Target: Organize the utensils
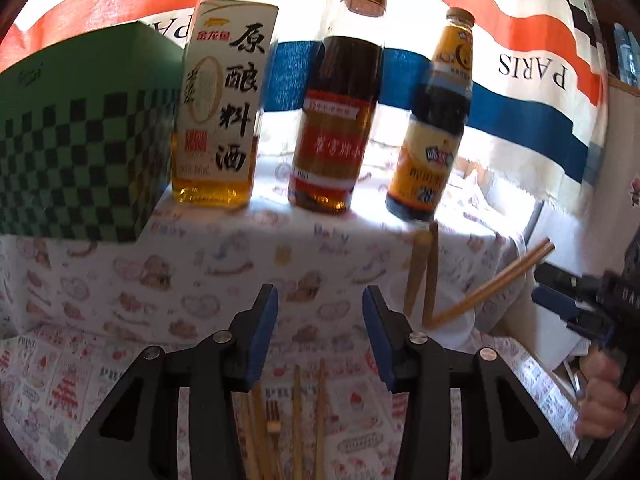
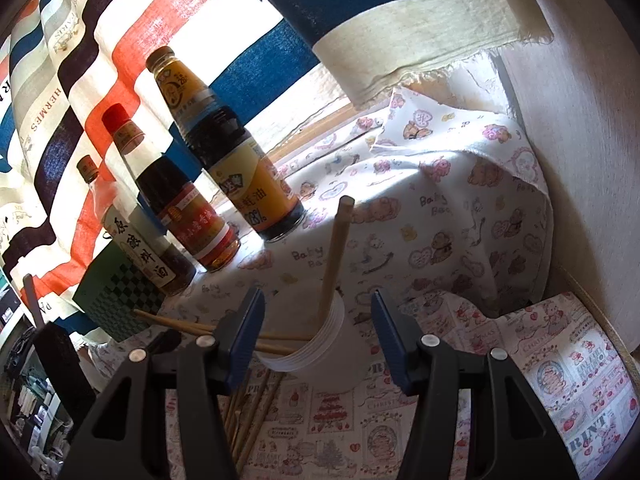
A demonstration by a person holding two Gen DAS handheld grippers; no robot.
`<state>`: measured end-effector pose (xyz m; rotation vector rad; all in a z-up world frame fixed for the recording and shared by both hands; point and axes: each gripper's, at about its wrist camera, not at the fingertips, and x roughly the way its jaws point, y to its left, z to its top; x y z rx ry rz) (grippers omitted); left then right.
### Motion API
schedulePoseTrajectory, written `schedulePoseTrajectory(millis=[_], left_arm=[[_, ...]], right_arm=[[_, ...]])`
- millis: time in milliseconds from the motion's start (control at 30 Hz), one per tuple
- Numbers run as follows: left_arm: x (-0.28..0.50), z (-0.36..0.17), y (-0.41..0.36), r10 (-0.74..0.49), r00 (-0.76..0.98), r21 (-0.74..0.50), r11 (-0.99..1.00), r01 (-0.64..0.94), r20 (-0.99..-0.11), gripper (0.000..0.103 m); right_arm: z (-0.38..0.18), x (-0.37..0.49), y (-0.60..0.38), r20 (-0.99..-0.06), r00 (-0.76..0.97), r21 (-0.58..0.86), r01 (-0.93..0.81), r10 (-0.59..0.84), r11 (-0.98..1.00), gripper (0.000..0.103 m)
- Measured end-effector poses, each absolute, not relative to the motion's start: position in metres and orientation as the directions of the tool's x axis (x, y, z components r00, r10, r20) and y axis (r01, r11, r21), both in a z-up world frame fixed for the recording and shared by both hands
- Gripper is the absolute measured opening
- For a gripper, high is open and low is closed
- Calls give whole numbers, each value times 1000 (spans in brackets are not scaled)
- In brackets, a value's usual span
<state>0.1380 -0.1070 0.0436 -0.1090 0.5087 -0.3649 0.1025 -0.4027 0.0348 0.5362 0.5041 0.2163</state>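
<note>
While both grippers hover over the cloth-covered table (image 1: 120,280), neither is gripping anything. The left gripper (image 1: 320,336) has its blue-padded fingers (image 1: 262,332) spread wide, with only patterned cloth showing in the gap. Below it, loose wooden chopsticks (image 1: 308,420) lie side by side on the cloth, and a small fork (image 1: 273,414) lies among them.

The right gripper (image 2: 318,336) is likewise spread, its fingers (image 2: 244,336) standing either side of a white ribbed cup (image 2: 316,354) without touching it. One chopstick (image 2: 335,256) stands upright in the cup, tilted slightly; a further pair (image 2: 188,325) leans out over the rim toward the left. More chopsticks (image 2: 250,412) lie on the cloth beneath the left finger. From the left wrist view the same cup is washed out by glare, but its chopsticks (image 1: 424,276) are visible, with the right gripper (image 1: 568,300) just beyond them, held in a hand (image 1: 604,396).

Three bottles stand in a row at the back: a cooking wine bottle (image 1: 220,104), a red-capped dark sauce bottle (image 1: 340,112) and an oyster sauce bottle (image 1: 436,120). A green checkered box (image 1: 80,136) stands left of the wine. A striped curtain (image 1: 500,40) hangs behind.
</note>
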Motion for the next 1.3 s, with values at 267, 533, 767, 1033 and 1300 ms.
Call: schedulePoseTrajectory(millis=[267, 533, 767, 1033, 1300], left_arm=[[141, 38, -120, -554, 655, -386, 831, 400, -514, 11], [154, 48, -144, -641, 580, -472, 766, 437, -503, 2], [191, 52, -137, -566, 657, -459, 815, 354, -498, 1], [169, 56, -126, -539, 686, -393, 838, 379, -489, 1], [93, 62, -105, -399, 735, -170, 914, 369, -548, 5]], right_arm=[[23, 110, -397, -478, 805, 552, -37, 352, 833, 53], [20, 112, -400, -506, 812, 513, 11, 291, 858, 53], [18, 115, -394, -518, 803, 497, 2, 295, 868, 53], [18, 115, -390, -524, 794, 491, -13, 307, 871, 53], [14, 115, -375, -585, 749, 456, -15, 312, 890, 52]])
